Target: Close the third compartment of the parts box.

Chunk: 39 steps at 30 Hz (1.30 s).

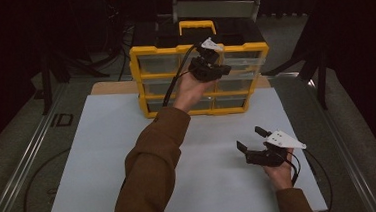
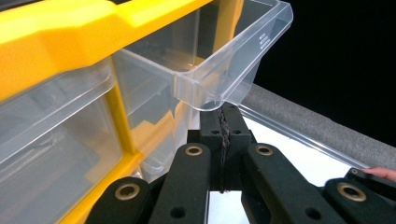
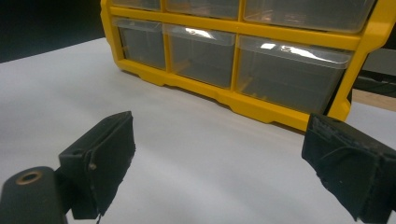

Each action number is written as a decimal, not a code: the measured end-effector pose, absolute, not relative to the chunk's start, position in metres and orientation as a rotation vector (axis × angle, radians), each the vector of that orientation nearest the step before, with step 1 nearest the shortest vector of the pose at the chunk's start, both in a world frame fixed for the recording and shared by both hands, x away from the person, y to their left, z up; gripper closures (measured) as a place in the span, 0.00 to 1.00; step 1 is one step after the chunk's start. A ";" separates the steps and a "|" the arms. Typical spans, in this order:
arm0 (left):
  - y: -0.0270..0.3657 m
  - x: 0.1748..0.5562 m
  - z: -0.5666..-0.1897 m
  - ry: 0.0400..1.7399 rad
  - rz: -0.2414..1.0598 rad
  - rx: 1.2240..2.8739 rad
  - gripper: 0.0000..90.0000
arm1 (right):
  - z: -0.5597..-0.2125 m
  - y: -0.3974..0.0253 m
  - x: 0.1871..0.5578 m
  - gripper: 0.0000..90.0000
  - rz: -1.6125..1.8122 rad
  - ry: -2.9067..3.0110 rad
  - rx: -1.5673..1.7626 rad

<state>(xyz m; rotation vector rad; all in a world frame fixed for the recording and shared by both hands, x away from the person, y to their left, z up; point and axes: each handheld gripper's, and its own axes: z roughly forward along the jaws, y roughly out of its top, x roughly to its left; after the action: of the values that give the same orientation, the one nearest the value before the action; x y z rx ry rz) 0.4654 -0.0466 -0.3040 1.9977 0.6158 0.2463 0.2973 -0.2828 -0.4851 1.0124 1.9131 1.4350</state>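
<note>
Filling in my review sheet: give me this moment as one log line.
left gripper: shut on clear drawer lip, drawer part-open | right gripper: open, above white board | yellow organizer: upright

Open board (image 1: 129,155) ahead — yellow cabinet (image 1: 144,79) behind

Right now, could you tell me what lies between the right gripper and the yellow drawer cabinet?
Just bare white table, seen in the right gripper view.

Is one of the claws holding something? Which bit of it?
Yes. The left claw is shut on the front lip of a clear plastic drawer, pulled partly out of the yellow drawer cabinet. The right claw is open, holding nothing.
</note>
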 end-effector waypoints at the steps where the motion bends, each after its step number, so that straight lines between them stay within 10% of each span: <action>1: -0.046 0.466 -0.304 0.617 0.248 1.998 1.00 | -0.485 -0.283 0.297 0.10 1.434 1.913 1.014; 39: -0.046 0.485 -0.309 0.752 0.310 1.976 1.00 | -0.486 -0.286 0.297 0.10 1.431 1.907 1.033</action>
<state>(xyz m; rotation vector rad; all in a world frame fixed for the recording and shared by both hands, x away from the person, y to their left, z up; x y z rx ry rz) 0.4852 -0.0460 -0.3094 1.9756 0.7516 0.3098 0.2969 -0.2857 -0.4856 1.0326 1.9071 1.4307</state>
